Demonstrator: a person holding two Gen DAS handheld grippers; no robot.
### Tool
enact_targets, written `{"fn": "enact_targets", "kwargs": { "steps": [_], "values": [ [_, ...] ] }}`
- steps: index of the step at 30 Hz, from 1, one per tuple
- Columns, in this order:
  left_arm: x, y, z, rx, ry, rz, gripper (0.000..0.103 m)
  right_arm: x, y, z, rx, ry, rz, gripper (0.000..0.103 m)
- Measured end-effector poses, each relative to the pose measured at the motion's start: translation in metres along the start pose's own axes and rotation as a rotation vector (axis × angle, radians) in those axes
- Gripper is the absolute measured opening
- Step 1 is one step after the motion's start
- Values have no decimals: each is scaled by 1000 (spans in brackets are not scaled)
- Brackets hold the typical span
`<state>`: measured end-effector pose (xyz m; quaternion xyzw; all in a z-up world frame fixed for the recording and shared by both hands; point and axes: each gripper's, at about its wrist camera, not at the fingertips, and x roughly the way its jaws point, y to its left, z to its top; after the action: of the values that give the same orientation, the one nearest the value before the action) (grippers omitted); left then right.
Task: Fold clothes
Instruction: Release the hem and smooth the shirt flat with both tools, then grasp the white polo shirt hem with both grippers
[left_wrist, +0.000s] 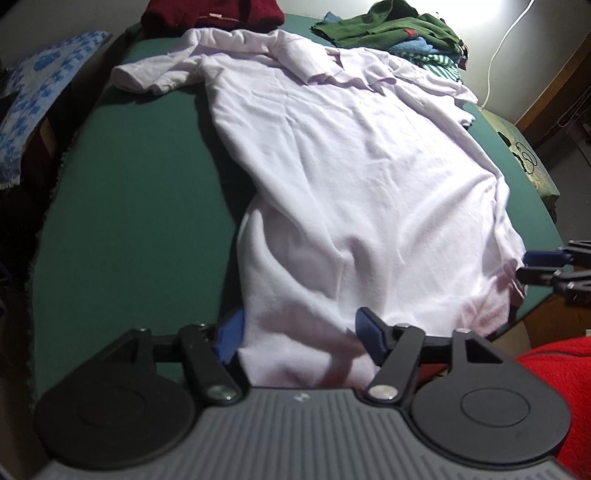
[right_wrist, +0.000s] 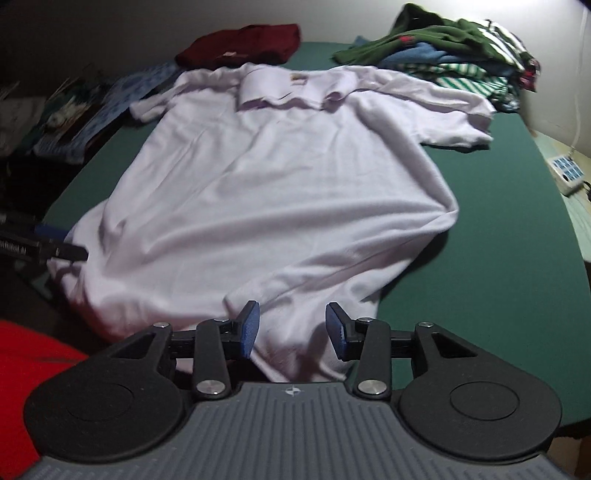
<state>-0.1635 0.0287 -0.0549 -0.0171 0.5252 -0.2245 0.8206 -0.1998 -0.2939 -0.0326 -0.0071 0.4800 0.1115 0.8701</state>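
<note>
Inspector: State of both tongs?

Operator: My left tongs and my right tongs stand spread over the hem of the white polo shirt, pinching nothing. It lies flat on the green bench, hem at the near edge.

Inspector: Risk?

Operator: The hem is bunched; I may pinch one layer only, and the fold goes crooked.

Counted: one white polo shirt on one green table, one maroon garment, one heap of mixed clothes, two grippers, left and right.
</note>
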Motion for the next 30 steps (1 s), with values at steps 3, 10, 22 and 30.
{"fn": "enact_targets", "kwargs": {
  "steps": [3,10,22,30],
  "values": [
    [1,-5,-6,-3,17,24,69,7,6,-5,-68,14,15,43],
    [3,-11,-14,-90,16,38,44,10,-14,-12,-46,-15,2,4],
    [-44,-30,-7,-169,-115,109,11,-47,-99,-24,150,-14,-21,3],
    [-81,-39,-6,-212,-194,120,11,-64,-120,-43,117,94,10,3]
  ]
}}
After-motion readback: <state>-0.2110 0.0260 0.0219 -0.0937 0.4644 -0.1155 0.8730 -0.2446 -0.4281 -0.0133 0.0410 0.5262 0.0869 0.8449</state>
